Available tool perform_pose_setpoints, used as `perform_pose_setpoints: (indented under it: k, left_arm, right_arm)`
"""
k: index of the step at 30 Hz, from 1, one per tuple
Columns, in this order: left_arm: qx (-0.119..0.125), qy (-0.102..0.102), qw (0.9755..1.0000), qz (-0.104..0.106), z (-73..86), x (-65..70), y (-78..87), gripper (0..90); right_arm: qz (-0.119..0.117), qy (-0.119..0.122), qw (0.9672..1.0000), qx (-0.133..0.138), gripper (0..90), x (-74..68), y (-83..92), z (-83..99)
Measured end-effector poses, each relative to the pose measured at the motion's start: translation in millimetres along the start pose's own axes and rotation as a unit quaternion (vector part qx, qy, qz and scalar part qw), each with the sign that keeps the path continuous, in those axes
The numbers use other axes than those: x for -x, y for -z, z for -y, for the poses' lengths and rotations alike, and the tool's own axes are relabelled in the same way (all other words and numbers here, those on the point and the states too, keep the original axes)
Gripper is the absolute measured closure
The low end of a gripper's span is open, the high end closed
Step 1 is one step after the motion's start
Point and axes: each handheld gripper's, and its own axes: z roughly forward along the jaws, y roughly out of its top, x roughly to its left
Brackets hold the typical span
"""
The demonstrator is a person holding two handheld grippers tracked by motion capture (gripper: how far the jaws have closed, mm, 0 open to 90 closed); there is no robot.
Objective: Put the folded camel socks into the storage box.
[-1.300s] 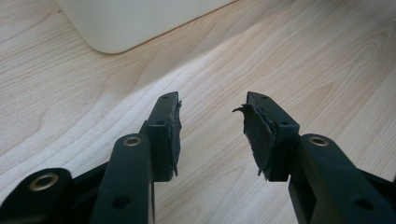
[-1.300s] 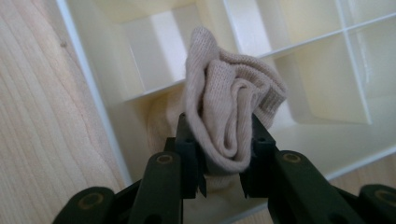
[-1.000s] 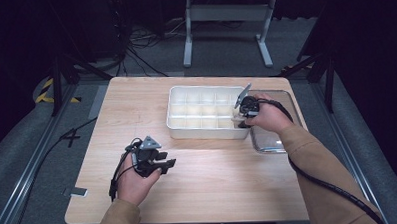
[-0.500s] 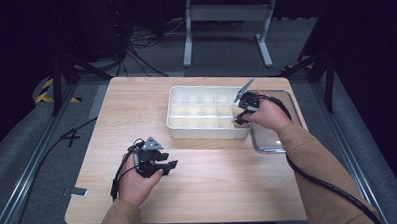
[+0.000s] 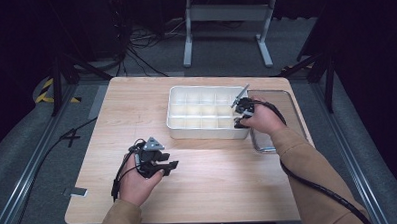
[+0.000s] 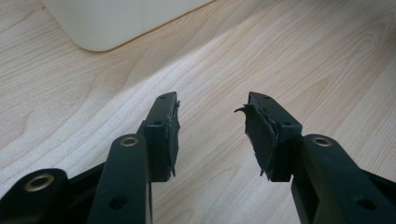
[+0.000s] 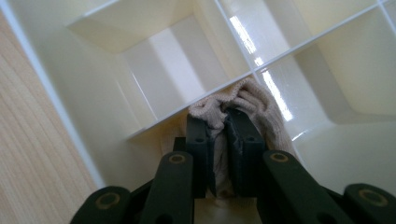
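A pale beige knitted cloth (image 7: 247, 100) is seen in the cream-white divided tray (image 5: 178, 100). The tongs (image 6: 212, 135) are black. The desk (image 5: 229, 186) is marked by light wood grain. A silver metal tray (image 5: 290, 96) and tan sleeves (image 5: 308, 163) are shown.

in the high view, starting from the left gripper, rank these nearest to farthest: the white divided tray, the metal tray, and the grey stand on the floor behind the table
From the left gripper, near the table's front edge:
1. White plastic divided tray, up and to the right at mid-table.
2. Shiny metal tray, farther right, by the table's right edge.
3. Grey metal stand, on the floor beyond the table's far edge.
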Motion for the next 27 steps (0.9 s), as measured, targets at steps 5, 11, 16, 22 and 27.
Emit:
perform_pose_setpoints:
  k: [5, 11, 16, 22, 27]
  left_arm:
    - [0.009, 0.002, 1.0, 0.002, -0.4, -1.3, 2.9, 54.8]
    - [0.006, 0.01, 0.9999, 0.002, -1.2, -3.9, 2.3, 53.7]
    - [0.005, 0.01, 0.9999, 0.008, -3.0, -3.9, -0.6, 52.8]
    - [-0.015, 0.001, 0.9998, 0.014, -5.6, -5.3, -0.7, 50.8]
    - [-0.015, -0.011, 0.9996, 0.02, -9.2, -2.6, 1.9, 49.5]
  right_arm:
    - [0.004, -0.012, 0.9999, 0.003, 74.1, -3.0, 1.8, 1.1]
    - [-0.012, -0.024, 0.9991, 0.032, 65.7, -1.0, 12.4, 6.5]
    - [-0.011, -0.021, 0.9979, 0.061, 58.4, -3.5, 26.7, 11.9]
    - [0.001, -0.027, 0.9861, 0.164, 56.4, -20.1, 57.0, 32.7]
    - [-0.004, -0.028, 0.9792, 0.201, 52.7, -34.0, 68.4, 47.0]
